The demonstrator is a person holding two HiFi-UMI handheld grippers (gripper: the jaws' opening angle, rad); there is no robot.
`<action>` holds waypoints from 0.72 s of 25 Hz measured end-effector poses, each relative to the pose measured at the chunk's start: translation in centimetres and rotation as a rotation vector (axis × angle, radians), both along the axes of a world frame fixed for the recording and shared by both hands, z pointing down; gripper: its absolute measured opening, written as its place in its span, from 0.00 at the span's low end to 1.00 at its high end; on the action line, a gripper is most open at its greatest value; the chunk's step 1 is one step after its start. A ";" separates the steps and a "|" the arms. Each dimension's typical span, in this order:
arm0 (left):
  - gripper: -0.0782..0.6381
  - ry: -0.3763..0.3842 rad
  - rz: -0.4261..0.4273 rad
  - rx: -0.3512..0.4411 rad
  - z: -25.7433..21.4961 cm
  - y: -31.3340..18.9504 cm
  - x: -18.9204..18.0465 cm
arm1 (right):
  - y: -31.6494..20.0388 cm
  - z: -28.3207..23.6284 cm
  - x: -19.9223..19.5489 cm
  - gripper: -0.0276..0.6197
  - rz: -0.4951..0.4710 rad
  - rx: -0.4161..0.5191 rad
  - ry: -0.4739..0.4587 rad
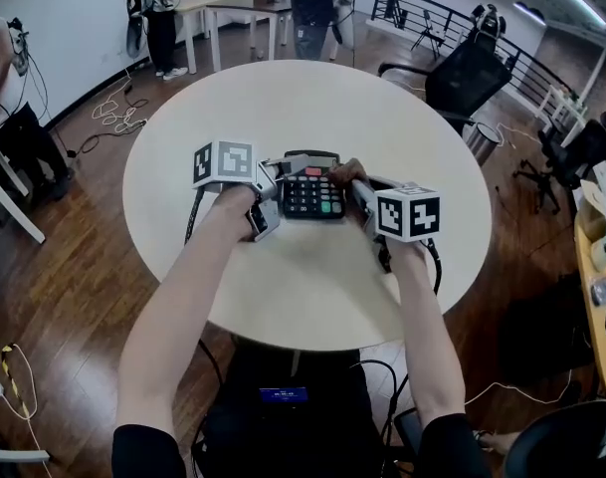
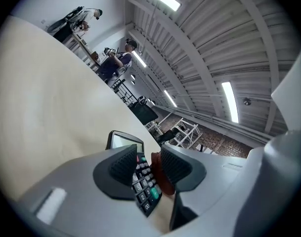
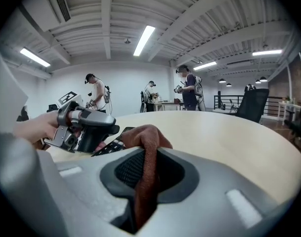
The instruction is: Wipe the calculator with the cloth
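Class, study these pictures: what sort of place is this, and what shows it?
Probably an open-plan office or lab workspace: a round table, a black office chair by a railing, people working at desks behind, and strip lights overhead.

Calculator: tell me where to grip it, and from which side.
Grip the calculator by its thin left edge, coming from the left, tongs above and below. It is a flat slab, keys up, so the face is left free for the cloth.
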State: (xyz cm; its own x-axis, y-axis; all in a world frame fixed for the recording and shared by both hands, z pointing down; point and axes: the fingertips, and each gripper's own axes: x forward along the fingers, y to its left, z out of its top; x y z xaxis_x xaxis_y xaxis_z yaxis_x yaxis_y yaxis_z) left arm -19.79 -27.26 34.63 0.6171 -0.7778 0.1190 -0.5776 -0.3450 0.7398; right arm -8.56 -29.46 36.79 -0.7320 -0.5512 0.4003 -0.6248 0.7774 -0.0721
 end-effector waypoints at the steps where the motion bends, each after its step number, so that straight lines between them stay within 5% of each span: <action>1: 0.30 -0.009 0.007 0.015 -0.1 0.5 0.0 | 0.2 -0.2 0.5 0.12 0.003 -0.002 -0.023; 4: 0.31 -0.029 0.043 0.081 -0.6 3.0 0.0 | 1.4 -1.9 2.1 0.12 -0.001 -0.002 -0.134; 11: 0.34 -0.027 0.034 0.317 -3.9 10.9 -0.2 | 6.7 -9.1 6.7 0.12 -0.102 -0.028 -0.611; 18: 0.34 -0.024 -0.039 0.516 -7.6 18.8 1.8 | 13.1 -13.0 10.4 0.12 -0.160 0.064 -0.730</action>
